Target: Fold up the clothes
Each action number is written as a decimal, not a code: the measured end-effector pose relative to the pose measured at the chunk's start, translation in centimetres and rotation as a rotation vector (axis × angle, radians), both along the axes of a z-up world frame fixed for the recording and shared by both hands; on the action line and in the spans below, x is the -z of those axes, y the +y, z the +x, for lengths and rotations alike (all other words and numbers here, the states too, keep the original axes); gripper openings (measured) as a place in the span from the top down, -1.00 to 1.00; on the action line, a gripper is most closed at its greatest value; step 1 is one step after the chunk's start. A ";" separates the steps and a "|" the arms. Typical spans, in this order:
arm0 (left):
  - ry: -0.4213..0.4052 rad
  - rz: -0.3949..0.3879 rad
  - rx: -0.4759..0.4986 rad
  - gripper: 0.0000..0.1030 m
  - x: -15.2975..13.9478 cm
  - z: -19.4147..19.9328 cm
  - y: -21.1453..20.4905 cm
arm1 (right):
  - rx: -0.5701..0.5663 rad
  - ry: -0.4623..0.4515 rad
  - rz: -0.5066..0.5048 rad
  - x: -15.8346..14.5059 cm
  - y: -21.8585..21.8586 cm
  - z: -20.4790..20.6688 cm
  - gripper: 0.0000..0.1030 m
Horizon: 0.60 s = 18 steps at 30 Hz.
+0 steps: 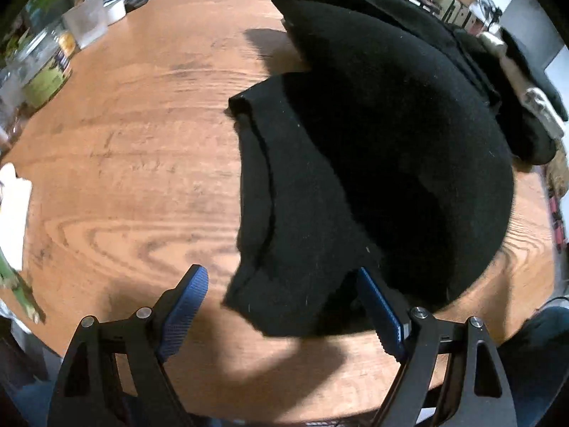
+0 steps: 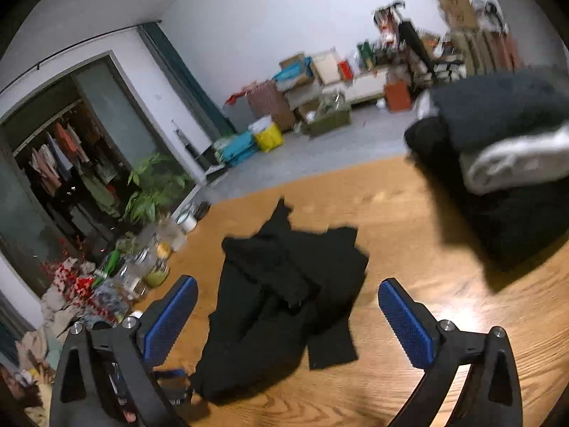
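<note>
Black garment, soft, rumpled, seemingly knit

A wooden table holds jars and a plastic tub along one edge. A plant stands beside an open closet; boxes crowd the far wall.

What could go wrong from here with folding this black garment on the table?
1. The left hand-held gripper is open over a loose corner of the black garment; closing there could catch one layer and undo the folds.
2. The garment lies crumpled, so creases may get folded in.
3. Jars crowd the table edge beside it; a wide sweep might knock them.
</note>
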<state>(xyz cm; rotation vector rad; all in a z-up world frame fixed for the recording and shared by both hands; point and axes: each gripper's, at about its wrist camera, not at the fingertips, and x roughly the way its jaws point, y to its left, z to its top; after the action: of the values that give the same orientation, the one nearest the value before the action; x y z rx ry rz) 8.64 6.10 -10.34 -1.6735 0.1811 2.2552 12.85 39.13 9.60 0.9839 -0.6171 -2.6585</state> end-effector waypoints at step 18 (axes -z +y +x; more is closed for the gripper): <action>0.421 0.227 0.128 0.85 -22.9 -0.6 3.5 | 0.057 -0.162 -0.132 5.0 3.2 -1.5 -1.00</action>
<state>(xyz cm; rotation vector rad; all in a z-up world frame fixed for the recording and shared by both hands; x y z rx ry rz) 8.05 9.58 12.55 -1.0337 0.1186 2.3982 11.31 42.29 4.58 1.1670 -0.8555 -2.5648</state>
